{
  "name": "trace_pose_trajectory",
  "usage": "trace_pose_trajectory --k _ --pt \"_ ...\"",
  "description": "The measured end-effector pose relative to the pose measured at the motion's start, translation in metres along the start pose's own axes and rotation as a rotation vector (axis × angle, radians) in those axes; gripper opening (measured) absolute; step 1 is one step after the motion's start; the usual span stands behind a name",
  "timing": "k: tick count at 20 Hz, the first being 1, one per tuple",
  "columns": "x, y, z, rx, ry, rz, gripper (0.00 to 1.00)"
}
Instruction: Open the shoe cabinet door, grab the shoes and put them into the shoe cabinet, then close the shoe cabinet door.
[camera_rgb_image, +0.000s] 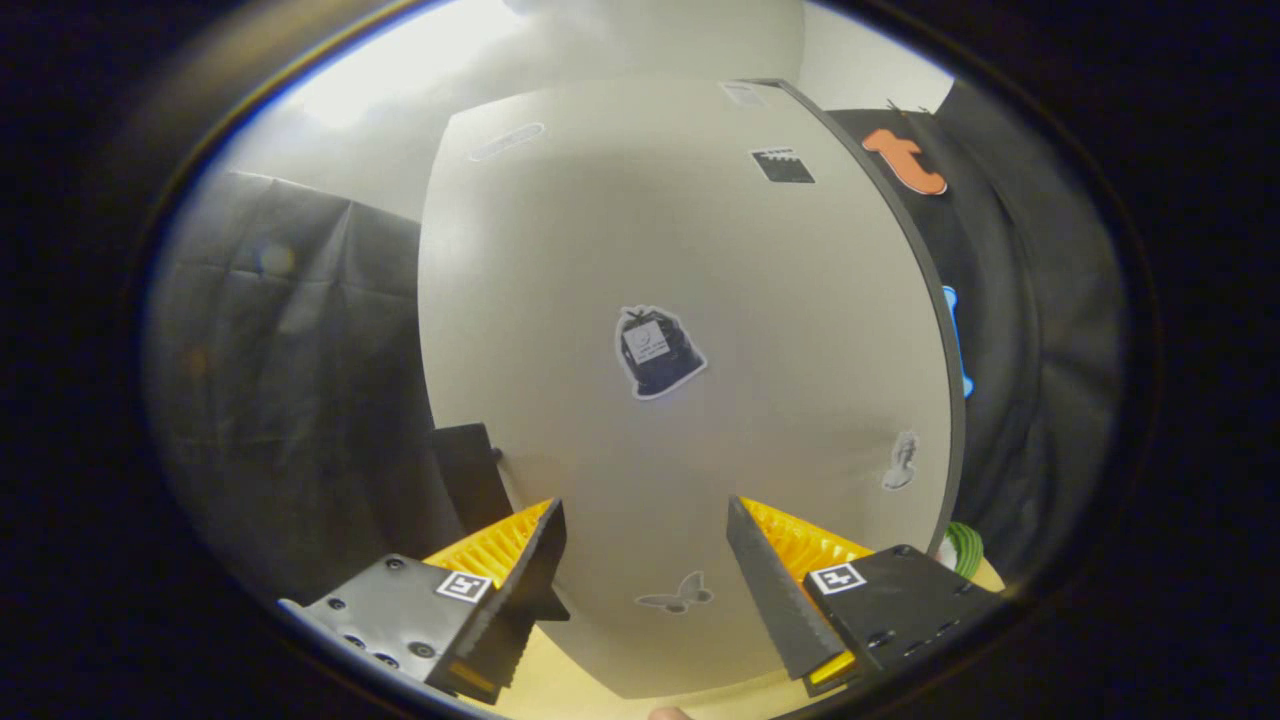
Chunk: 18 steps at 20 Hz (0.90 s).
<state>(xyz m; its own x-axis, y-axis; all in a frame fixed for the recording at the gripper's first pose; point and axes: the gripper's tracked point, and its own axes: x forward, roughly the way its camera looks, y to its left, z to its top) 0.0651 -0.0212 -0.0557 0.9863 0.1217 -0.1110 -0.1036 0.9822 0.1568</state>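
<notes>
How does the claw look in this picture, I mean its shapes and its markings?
The claw has two wedge-shaped fingers with ribbed, toothed inner faces. Each finger sits on a flat plate mount with several screw holes, and each mount carries a small square black-and-white marker tag. The fingers stand apart, open, in front of the pale shoe cabinet door with stickers on it.

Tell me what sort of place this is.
Likely a staged recording booth, not a home: black cloth walls hang behind a pale grey sticker-dotted cabinet door on a light wooden floor. The gripper has its fingers open before the door.
</notes>
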Motion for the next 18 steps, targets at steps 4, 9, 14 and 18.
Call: trace_pose_trajectory --k 4,9,14,18 --pt "0.014 0.001 -0.002 0.016 -0.006 -0.026 0.99" --pt "0.023 0.004 -0.006 0.031 -0.023 -0.052 0.99" --pt "0.033 0.003 -0.006 0.019 -0.047 -0.080 0.99" --pt "0.042 0.003 -0.007 0.020 -0.039 -0.092 0.99"
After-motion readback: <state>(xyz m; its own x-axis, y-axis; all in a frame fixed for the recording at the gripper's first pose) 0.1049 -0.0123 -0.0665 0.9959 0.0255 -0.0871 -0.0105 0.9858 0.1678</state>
